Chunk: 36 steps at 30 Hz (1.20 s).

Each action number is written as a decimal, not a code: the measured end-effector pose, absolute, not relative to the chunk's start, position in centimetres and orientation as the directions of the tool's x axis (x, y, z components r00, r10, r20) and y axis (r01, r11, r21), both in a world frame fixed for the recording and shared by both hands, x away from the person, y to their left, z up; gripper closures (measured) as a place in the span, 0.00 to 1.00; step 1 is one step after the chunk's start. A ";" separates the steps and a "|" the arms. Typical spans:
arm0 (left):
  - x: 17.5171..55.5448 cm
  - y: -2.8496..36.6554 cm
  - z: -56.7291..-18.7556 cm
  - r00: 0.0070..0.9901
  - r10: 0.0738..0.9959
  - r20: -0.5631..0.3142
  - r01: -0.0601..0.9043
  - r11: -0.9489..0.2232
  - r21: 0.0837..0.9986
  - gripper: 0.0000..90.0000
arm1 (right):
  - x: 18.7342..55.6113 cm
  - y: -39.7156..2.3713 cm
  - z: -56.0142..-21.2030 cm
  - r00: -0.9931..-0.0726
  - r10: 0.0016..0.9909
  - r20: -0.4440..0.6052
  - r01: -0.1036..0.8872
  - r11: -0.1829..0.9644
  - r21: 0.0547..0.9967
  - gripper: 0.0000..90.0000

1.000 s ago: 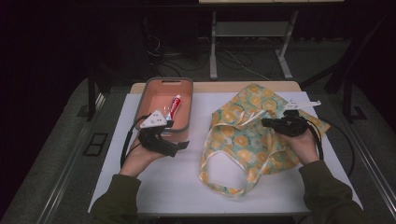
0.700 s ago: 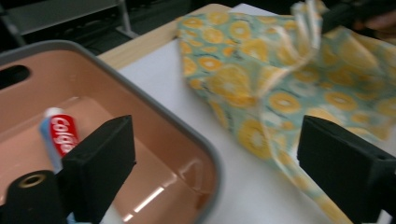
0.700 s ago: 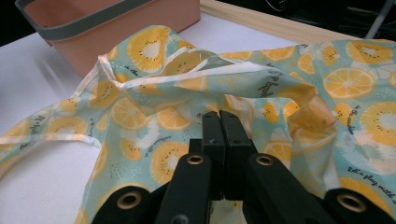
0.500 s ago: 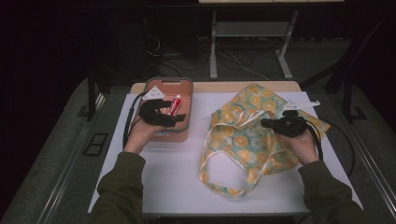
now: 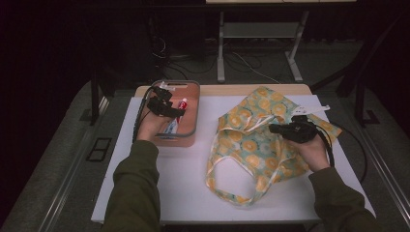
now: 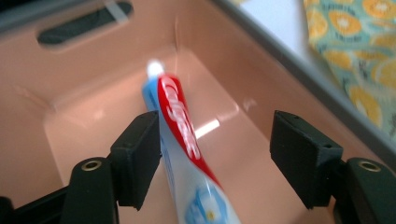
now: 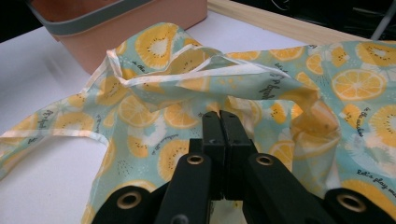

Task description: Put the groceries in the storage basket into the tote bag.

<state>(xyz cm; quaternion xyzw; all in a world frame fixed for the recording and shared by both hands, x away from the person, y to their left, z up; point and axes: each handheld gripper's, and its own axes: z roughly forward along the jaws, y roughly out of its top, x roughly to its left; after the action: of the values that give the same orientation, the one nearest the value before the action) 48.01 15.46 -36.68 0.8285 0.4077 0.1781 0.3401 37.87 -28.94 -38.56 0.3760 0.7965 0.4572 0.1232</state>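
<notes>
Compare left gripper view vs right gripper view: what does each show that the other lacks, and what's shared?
Left gripper view: open left gripper over a toothpaste tube lying in the bin, whose inside is visible. Right gripper view: right gripper with jaws pressed together at the bag, plus the table's wooden edge. Both: pink bin, fruit-print bag, white tabletop.

Surroundings of the work surface
A white rectangular tabletop with a pale wooden far edge; beyond it, grey metal frame legs and dark cables on grey carpet.
</notes>
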 end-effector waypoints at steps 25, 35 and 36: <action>51.4 14.7 -41.5 0.569 0.822 0.004 0.703 -0.489 0.516 0.55 | 37.5 -29.0 -38.4 -0.693 0.708 0.136 0.478 0.310 0.822 1.00; 51.7 14.4 -42.0 0.543 0.840 -0.002 0.747 -0.482 0.458 0.62 | 37.5 -29.0 -38.5 -0.694 0.706 0.138 0.480 0.311 0.820 1.00; 51.6 14.4 -42.0 0.548 0.836 0.001 0.742 -0.487 0.460 0.64 | 37.5 -28.9 -38.5 -0.695 0.706 0.137 0.479 0.311 0.821 1.00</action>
<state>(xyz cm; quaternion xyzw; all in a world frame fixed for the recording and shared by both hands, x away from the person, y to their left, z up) 51.61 14.39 -42.00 0.8548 0.4616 0.1130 0.2082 37.46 -28.95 -38.45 0.3702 0.8001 0.4552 0.1249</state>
